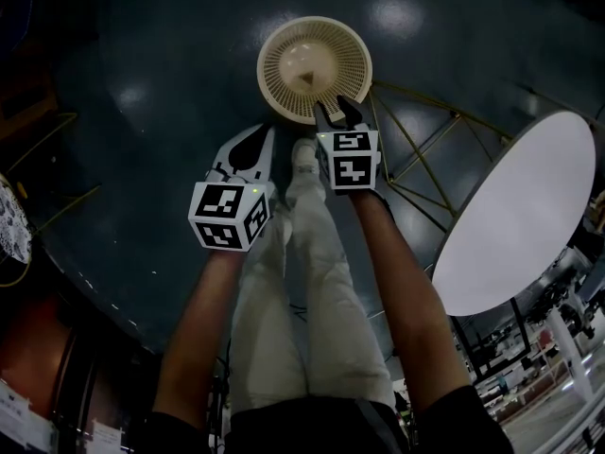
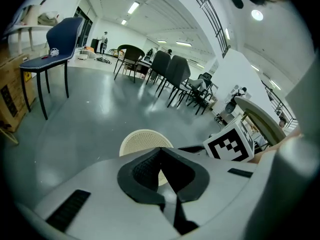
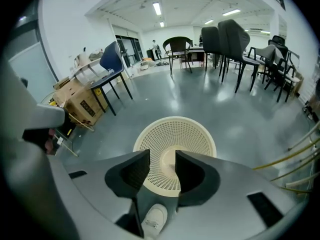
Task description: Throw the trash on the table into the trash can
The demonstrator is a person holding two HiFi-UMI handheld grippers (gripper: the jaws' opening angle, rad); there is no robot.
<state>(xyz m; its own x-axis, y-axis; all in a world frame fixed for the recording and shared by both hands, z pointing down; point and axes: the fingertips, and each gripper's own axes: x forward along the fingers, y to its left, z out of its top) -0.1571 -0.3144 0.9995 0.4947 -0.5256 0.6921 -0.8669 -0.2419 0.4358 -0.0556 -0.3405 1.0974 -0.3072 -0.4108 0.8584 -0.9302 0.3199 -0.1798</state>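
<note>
**Head view: both tools hang over the bin, and neither carries anything**

The grey floor [image 1: 142,112] fills most of what lies below the tools. Off to the right of the right gripper [image 1: 338,112] stands the round white table [image 1: 520,216], and the part of its top that shows looks bare to me. The trash can [image 1: 314,64], a cream basket with perforated sides and a plain solid bottom, sits on the floor directly under and just ahead of the right gripper's tips. From the left gripper [image 2: 160,150] it lies just ahead and slightly to the left.

The right gripper's jaws stand wide apart, and only the basket shows through the gap. The left gripper's tips meet, and nothing is pinched between them.

I'd judge this to be the drop itself, at its end: the tool is open above the can's mouth and empty. A small dark speck [image 1: 308,80] lies at the middle of the basket bottom. It may be the trash, but it is too small to tell.

The next move, I'd guess, is to swing right toward the table, check it for anything left, and keep the jaws open for the next pick.
</note>
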